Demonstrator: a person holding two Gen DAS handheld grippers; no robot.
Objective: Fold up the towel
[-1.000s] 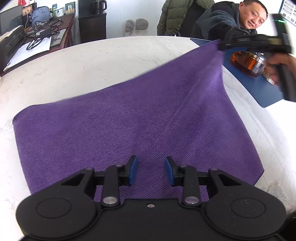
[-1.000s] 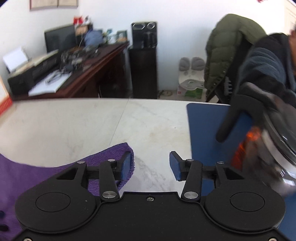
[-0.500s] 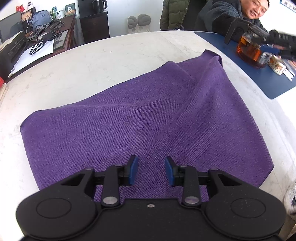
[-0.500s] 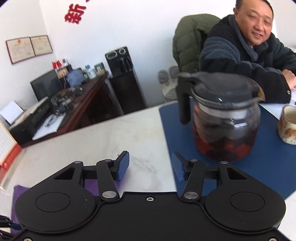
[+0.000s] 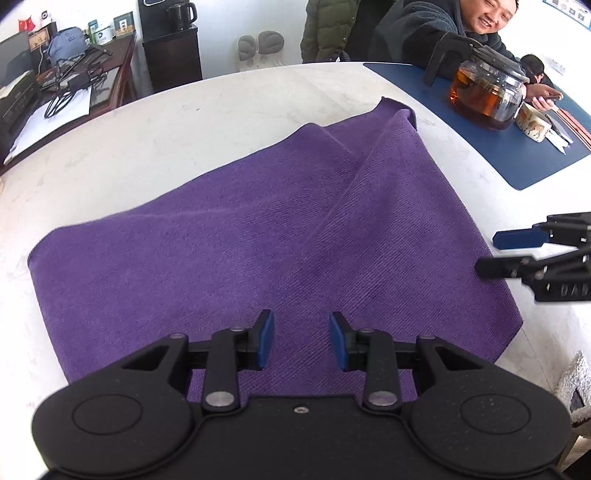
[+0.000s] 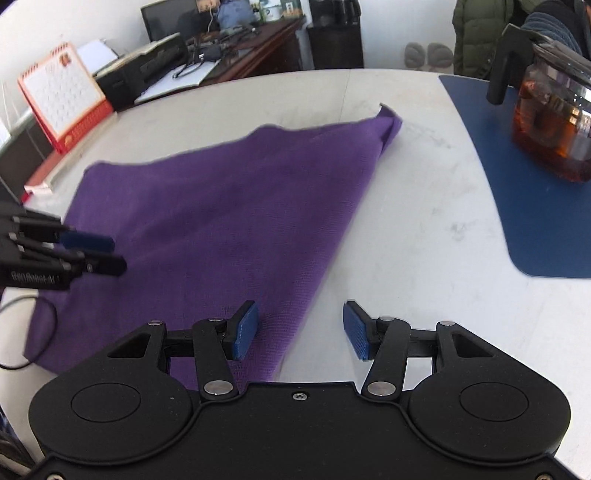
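The left gripper [image 5: 301, 338] hangs open over the purple towel [image 5: 258, 240], holding nothing. The right gripper [image 6: 300, 329] is open and empty too, at the towel's right edge. The towel lies spread on the white table [image 6: 424, 221], mid-frame.

One purple towel [image 5: 258, 236] lying on one pale tabletop [image 5: 192, 122]. Two grippers showing: left gripper [image 5: 301, 341], right gripper [image 6: 299, 330], each carrying two blue-padded fingers. One blue mat [image 5: 517, 155] sitting at far right, holding one glass teapot [image 5: 487, 94] and one patterned cup [image 5: 533, 123]. One desk calendar [image 6: 62, 96] standing at left edge. Two pale cushions [image 5: 260, 48] resting against back wall. One dark desk [image 5: 74, 85] standing behind. One seated person [image 5: 443, 33] leaning at far edge.
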